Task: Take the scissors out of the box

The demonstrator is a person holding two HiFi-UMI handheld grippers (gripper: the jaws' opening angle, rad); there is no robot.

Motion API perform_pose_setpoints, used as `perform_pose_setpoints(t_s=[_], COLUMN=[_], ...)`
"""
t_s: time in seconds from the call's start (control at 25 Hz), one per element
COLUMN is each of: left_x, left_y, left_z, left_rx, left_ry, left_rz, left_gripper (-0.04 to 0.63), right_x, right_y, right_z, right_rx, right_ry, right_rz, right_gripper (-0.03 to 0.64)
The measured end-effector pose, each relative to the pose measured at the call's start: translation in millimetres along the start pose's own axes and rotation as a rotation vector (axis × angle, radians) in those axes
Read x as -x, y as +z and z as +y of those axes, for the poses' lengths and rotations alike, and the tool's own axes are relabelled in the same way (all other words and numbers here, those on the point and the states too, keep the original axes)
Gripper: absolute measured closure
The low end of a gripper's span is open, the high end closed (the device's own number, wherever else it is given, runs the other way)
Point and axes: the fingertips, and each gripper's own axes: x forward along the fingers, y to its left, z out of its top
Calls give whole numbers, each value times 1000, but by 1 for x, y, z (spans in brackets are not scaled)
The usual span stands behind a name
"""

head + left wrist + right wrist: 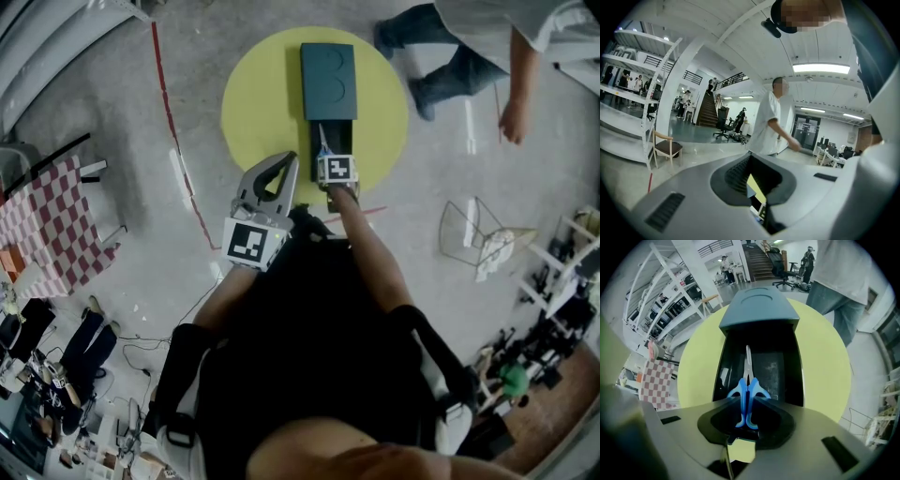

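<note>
A pair of scissors (748,394) with blue handles lies lengthwise in the black open tray (787,366) of a dark teal box, blades pointing toward the lid (759,308). My right gripper (748,409) points steeply down and is shut on the blue handles, which are squeezed together between its jaws. In the head view the right gripper (330,156) hangs over the tray (342,137), with the scissors (322,141) just showing and the lid (328,80) behind. My left gripper (284,164) is held off to the left, tips together, with nothing in it; its view looks out across the room.
The box sits on a round yellow table (262,103). A person (469,47) stands at its far right side. A wire basket (469,230) is on the floor to the right. A checkered cloth (56,225) and red floor tape (173,131) are to the left.
</note>
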Motion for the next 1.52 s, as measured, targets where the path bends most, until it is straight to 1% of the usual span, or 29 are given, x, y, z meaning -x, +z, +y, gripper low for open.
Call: perform_pose_setpoints(t_s=[0.12,0.2,0.32,0.48,0.56,0.6,0.68,0.72,0.8,0.92,1.04,1.08,1.32,1.44,1.52], left_x=[1,4,9,17,21,23,25,25,25,28,34,36,51,59,63], left_y=[1,2,3,1,0,0,1,2,3,3,2,2,0,-5,-11], left_z=[-9,-15,-22,-31,-35,-38,-44,-48,-55,-63,-73,-76,-100,-111,-116], left_rx=[-6,-10,-14,-27,-35,-38,-37,-36,-39,-49,-54,-57,-78,-85,-112], left_ry=[-2,-3,-1,-2,-2,-3,-4,-4,-5,-5,-1,1,20,37,43], left_rz=[-7,-13,-20,-25,-29,-32,-37,-38,-42,-48,-52,-54,-67,-60,-48], left_gripper=[609,609,609,609,609,609,609,609,609,609,609,609,609,609,609], right_x=[9,15,22,29,33,36,43,48,60,75,91,97,138,153,166], right_y=[-2,-9,-4,-8,-4,-5,-10,-9,-5,-6,-6,-6,-6,-8,-10], right_z=[-7,-12,-8,-8,-8,-10,-25,-30,-26,-25,-33,-32,-21,-18,-16], right_rx=[0,-6,6,-1,14,19,34,39,39,32,48,52,94,105,116], right_ry=[-17,-33,-13,-12,-10,-19,-80,-95,-68,-60,-91,-88,-45,-12,1], right_rz=[-6,13,-31,-45,-83,-91,-91,-99,-130,-156,-202,-218,-334,-387,-411], right_gripper=[535,535,535,535,535,535,535,535,535,535,535,535,535,535,536])
